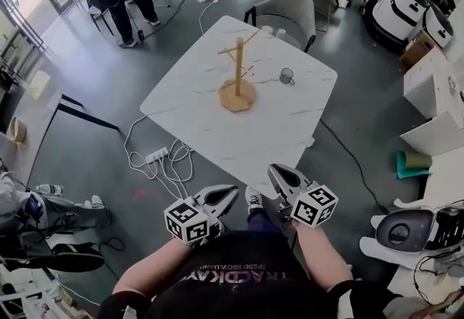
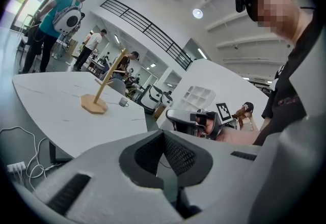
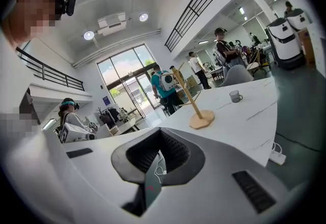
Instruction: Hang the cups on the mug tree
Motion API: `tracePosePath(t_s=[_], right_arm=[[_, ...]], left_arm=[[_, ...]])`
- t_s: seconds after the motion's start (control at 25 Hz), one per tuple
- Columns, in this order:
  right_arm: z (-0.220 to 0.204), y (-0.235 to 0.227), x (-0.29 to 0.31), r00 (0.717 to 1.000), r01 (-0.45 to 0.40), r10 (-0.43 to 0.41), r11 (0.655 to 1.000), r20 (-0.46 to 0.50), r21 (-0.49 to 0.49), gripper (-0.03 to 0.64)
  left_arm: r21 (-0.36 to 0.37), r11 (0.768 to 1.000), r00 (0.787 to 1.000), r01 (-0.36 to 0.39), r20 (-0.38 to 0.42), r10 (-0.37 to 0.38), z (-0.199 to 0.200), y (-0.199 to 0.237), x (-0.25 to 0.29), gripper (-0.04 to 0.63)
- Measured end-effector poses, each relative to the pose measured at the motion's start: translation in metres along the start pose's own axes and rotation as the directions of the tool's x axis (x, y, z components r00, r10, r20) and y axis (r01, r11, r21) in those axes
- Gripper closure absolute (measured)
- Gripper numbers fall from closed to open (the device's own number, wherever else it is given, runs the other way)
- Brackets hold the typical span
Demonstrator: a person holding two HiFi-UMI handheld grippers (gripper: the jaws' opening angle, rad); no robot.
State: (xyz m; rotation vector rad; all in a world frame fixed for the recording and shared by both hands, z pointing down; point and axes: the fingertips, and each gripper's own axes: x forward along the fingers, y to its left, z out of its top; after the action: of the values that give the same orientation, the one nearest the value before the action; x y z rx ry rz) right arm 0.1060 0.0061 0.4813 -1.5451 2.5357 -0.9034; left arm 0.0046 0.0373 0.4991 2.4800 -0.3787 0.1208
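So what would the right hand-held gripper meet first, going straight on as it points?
Most likely the white table, at its near edge or just over its top; height is hard to judge. Further on, the mug tree stands slightly right of that line.

- The cup [image 1: 287,76] is too small in every view to tell its material, or whether anything is inside.
- The top pegs of the mug tree [image 1: 238,77] merge with the people behind them in the left gripper view, so they cannot be counted there.
- The right hand-held gripper [image 1: 284,178] covers the near corner of the surface [image 1: 217,129] in the head view.
- The surface hides the lower part of the chair [image 1: 286,13].
- The bottom edge of the head view cuts off the person's arms [image 1: 148,274].
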Motion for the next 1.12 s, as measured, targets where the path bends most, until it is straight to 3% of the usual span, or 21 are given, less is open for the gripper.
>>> tracePosePath(t_s=[1.12], right_arm=[[0.071,-0.222,0.075,0.996,0.061,-0.061,0.998,-0.059,-0.002,0.607]], left_arm=[[-0.037,0.995,0.994,-0.096,-0.056,0.093,0.023,0.045,0.131,0.598]])
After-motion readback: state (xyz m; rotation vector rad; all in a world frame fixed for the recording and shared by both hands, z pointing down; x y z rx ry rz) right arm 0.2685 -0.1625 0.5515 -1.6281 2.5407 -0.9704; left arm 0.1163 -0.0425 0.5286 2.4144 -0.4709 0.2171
